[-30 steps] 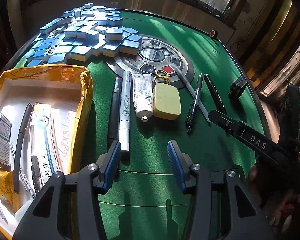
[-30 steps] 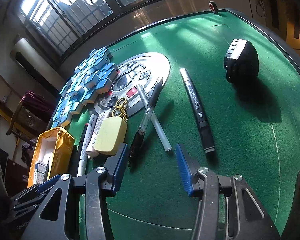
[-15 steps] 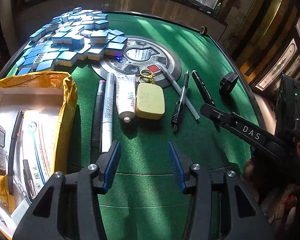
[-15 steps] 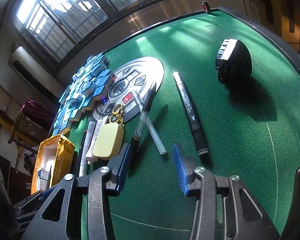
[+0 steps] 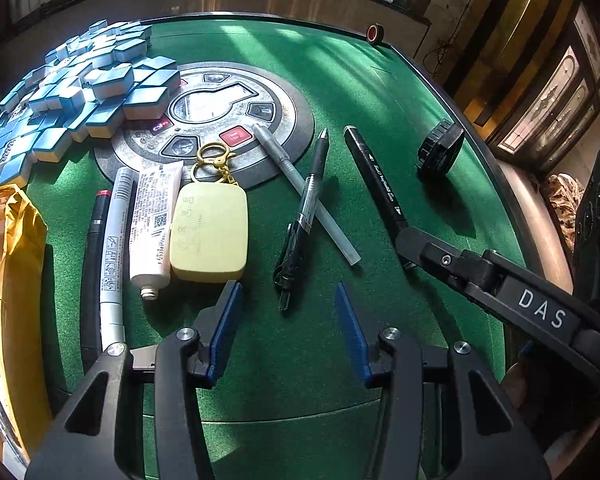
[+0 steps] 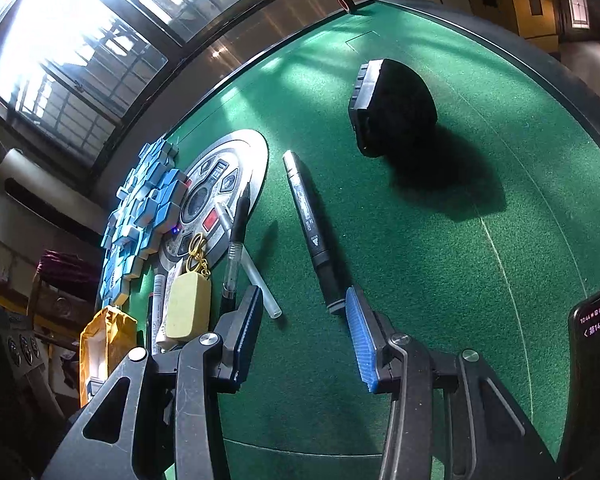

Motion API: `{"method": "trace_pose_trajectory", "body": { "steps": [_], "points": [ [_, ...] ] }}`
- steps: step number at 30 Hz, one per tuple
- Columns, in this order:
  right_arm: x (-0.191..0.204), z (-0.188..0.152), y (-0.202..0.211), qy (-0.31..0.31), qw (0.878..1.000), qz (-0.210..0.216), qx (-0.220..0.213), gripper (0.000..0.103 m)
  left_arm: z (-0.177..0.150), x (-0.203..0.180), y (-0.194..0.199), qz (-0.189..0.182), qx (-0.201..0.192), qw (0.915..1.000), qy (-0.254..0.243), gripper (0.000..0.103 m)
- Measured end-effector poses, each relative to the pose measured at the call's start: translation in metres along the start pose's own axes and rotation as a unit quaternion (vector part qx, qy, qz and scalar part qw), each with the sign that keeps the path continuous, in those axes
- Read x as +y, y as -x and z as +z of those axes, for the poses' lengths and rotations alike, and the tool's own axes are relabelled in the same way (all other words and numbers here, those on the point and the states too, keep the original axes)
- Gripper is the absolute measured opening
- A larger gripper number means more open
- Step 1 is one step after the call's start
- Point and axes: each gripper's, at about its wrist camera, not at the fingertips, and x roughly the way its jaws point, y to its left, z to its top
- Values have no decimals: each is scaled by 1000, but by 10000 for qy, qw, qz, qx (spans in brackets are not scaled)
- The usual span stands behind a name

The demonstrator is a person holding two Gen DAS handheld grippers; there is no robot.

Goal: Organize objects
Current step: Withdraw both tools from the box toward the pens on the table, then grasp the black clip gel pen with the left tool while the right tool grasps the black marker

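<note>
Right tongs [image 6: 306,330] have advanced, gaping over the slim black marker [image 6: 310,228]; left tongs [image 5: 288,322] gape above felt.

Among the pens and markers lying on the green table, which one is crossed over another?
The black clip pen lies across the clear grey pen, making an X. The black marker, the white marker and the black red-banded pen each lie straight without crossing anything.

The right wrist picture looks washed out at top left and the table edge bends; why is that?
Right wrist view: sunlight through the window blows out that corner, and the black case casts a hard shadow on the felt. Both views: the fisheye lens curves the table rim. Left wrist view: dimmer, striped light on the felt.
</note>
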Motion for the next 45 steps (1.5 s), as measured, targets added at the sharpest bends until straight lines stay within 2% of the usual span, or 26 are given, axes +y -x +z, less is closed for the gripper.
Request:
{"method": "trace_pose_trajectory", "body": {
  "steps": [3,5,7,10,17,27,29,31,36,45],
  "points": [
    [0,0,0,-10,10000,25,17,38,1,-7,-3,130,-48,9999,-95,40],
    [-1,0,1,-27,10000,54,20,38,0,-9,-5,208,7,9998,-30,32],
    [-1,-1,1,-35,10000,76,22,38,-1,-9,-7,90,17,9999,96,32],
    [0,-2,2,-38,9999,118,27,38,2,-10,-13,164,-9,9998,92,32],
    [1,-2,2,-51,9999,122,25,38,7,-11,-26,61,-10,9996,264,32],
    [-1,-1,5,-82,9999,114,-60,38,12,-13,-31,244,-124,9992,280,31],
    [-2,-1,4,-80,9999,108,-44,39,12,-12,-31,393,-163,9987,297,12],
    [-2,-1,3,-88,9999,103,-29,39,11,-9,-30,391,-167,9985,352,12],
    [0,-2,3,-21,9999,112,-36,39,0,2,-20,443,-92,9979,456,11],
    [8,-4,3,208,9997,51,-141,38,-49,16,13,350,176,9983,439,11]
  ]
}}
